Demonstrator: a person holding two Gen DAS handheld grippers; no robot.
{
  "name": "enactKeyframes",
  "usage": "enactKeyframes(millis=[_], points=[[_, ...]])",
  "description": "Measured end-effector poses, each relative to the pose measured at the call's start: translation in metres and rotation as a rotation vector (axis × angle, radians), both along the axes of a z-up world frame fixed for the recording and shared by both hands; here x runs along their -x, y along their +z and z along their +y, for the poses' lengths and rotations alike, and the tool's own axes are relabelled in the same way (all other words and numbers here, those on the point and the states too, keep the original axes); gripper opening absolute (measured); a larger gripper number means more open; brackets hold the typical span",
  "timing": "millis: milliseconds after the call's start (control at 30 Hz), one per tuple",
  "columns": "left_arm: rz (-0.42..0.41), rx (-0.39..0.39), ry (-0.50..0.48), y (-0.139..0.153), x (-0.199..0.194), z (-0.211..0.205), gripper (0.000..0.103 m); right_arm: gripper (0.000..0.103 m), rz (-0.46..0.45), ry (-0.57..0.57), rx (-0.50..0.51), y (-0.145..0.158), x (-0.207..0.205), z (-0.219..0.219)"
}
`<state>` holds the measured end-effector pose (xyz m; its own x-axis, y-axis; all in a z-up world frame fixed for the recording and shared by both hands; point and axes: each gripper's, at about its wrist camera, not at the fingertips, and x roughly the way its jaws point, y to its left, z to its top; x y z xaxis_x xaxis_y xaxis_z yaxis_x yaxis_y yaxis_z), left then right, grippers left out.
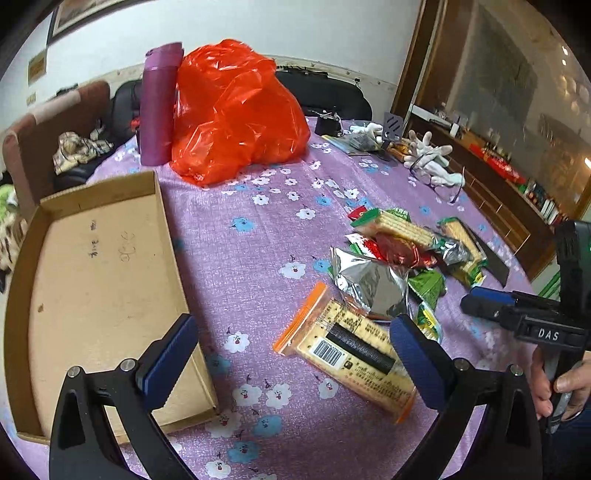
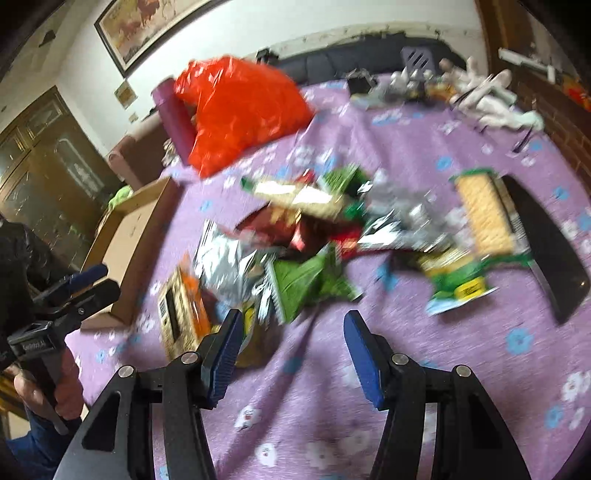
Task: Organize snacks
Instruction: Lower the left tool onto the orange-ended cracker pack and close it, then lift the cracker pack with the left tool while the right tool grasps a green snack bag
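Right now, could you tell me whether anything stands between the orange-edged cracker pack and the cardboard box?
Nothing visible does: only bare flowered tablecloth lies between the cracker pack and the cardboard box, whose near wall is low.

White wall (image 1: 332, 33), framed picture (image 2: 147, 29), brown sofa (image 1: 55, 114), dark wooden cabinet (image 2: 48, 155), purple floral tablecloth (image 1: 258, 229)
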<state>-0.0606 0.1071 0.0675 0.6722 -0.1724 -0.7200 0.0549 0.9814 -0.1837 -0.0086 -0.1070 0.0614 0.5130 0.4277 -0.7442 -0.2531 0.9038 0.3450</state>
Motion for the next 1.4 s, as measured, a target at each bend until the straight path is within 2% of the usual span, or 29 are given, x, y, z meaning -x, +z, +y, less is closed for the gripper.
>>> enactKeyframes(millis=[167, 233, 333, 467, 533, 600, 633, 733, 833, 1000, 1100, 1167, 1267, 1333, 1367, 1400], points=[[0.113, 0.18, -0.05, -0.011, -0.004, 0.004, 0.103, 0.062, -0.011, -0.037, 0.001, 0.0, 0.001, -0.011], [0.149, 0.221, -0.057, -0.015, -0.003, -0.002, 0.103, 0.062, -0.014, -0.049, -0.003, 0.001, 0.002, -0.016], [0.188, 0.243, -0.031, -0.021, -0.002, -0.015, 0.103, 0.061, -0.025, -0.075, -0.002, 0.002, 0.002, -0.027], [0.202, 0.153, 0.017, -0.027, -0.008, -0.035, 0.103, 0.061, -0.031, -0.115, -0.029, 0.004, 0.0, -0.042], [0.217, 0.128, 0.011, -0.033, -0.014, -0.044, 0.098, 0.061, -0.033, -0.122, -0.036, 0.005, 0.001, -0.048], [0.227, 0.072, 0.023, -0.039, -0.019, -0.05, 0.083, 0.061, -0.032, -0.122, -0.038, 0.006, 0.001, -0.051], [0.234, 0.058, 0.023, -0.042, -0.023, -0.052, 0.08, 0.061, -0.034, -0.118, -0.04, 0.006, 0.002, -0.051], [0.238, 0.028, 0.024, -0.054, -0.034, -0.052, 0.077, 0.062, -0.038, -0.102, -0.045, 0.006, 0.004, -0.048], [0.217, -0.036, -0.002, -0.054, -0.035, -0.058, 0.076, 0.062, -0.038, -0.08, -0.046, 0.005, 0.005, -0.043], [0.207, -0.036, -0.096, -0.051, -0.019, -0.056, 0.061, 0.062, -0.021, -0.025, -0.034, 0.0, 0.004, -0.022], [0.206, -0.026, -0.134, -0.05, -0.007, -0.05, 0.055, 0.062, -0.02, 0.037, -0.021, -0.002, 0.007, -0.004], [0.202, -0.027, -0.15, -0.05, -0.001, -0.047, 0.055, 0.062, -0.024, 0.073, -0.008, -0.002, 0.008, 0.007], [0.185, -0.069, -0.145, -0.051, 0.002, -0.051, 0.055, 0.062, -0.011, 0.119, 0.007, -0.005, 0.008, 0.024], [0.172, -0.104, -0.147, -0.053, 0.002, -0.058, 0.06, 0.062, -0.002, 0.132, 0.028, -0.009, 0.008, 0.033], [0.168, -0.118, -0.156, -0.054, 0.002, -0.063, 0.066, 0.062, 0.002, 0.138, 0.044, -0.011, 0.007, 0.036], [0.162, -0.137, -0.158, -0.055, 0.003, -0.065, 0.067, 0.062, 0.006, 0.138, 0.059, -0.014, 0.006, 0.039]])
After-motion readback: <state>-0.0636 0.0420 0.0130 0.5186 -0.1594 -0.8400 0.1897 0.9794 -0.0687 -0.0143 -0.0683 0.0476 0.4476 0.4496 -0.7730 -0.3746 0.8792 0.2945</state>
